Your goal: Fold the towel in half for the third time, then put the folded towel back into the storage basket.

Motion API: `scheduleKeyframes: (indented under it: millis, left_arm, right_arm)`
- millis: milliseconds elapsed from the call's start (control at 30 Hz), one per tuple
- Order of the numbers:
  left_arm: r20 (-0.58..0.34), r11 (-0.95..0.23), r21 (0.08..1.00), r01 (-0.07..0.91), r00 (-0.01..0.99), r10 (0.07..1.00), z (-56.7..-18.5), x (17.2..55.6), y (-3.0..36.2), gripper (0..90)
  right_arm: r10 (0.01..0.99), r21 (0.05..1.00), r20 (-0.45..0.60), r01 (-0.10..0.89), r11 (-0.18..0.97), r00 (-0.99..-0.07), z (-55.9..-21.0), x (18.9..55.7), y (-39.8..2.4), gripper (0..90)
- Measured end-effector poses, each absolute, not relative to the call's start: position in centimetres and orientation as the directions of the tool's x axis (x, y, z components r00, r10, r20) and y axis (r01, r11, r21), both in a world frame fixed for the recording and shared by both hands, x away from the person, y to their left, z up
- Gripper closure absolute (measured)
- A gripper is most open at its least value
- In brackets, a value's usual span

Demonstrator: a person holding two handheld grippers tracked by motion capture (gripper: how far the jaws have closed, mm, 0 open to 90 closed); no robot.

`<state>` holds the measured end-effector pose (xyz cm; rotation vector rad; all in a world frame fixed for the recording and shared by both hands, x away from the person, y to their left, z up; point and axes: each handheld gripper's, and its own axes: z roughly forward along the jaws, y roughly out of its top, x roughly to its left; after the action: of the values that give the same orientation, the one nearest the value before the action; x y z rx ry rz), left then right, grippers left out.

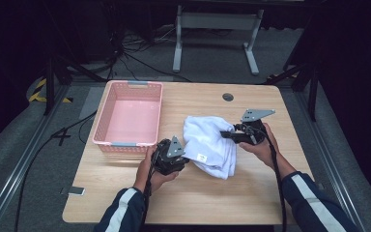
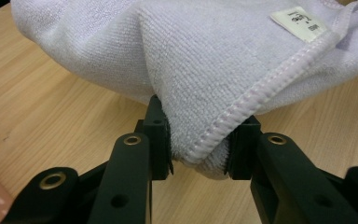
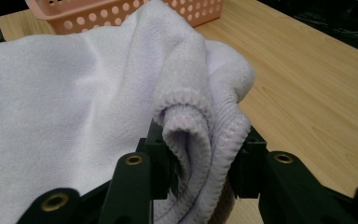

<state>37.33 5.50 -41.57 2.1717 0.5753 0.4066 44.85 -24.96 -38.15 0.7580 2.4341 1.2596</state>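
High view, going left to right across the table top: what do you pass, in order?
pink basket → left gripper → white towel → right gripper. Each gripper is clamped on an edge of the towel, one at either side of it.

Between our right gripper's (image 3: 200, 161) two black jaws sat a bunched, stitched hem of the white towel (image 3: 65, 116), pressed from both sides. The cloth spread up and to the left above the wooden table (image 3: 307, 84). Beyond it stood the pink perforated basket (image 3: 121, 14), its holed wall at the top edge.
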Motion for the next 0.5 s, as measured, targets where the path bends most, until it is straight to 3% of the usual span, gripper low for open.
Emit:
scheduleKeyframes:
  millis: [500]
  left_arm:
    - [0.134,-0.503,0.813,0.293,0.747,0.651,-39.3,37.5,10.4,67.7]
  right_arm:
    - [0.524,0.843,-0.010,0.275,0.463,-0.851,-36.0,47.9,-19.4,66.0]
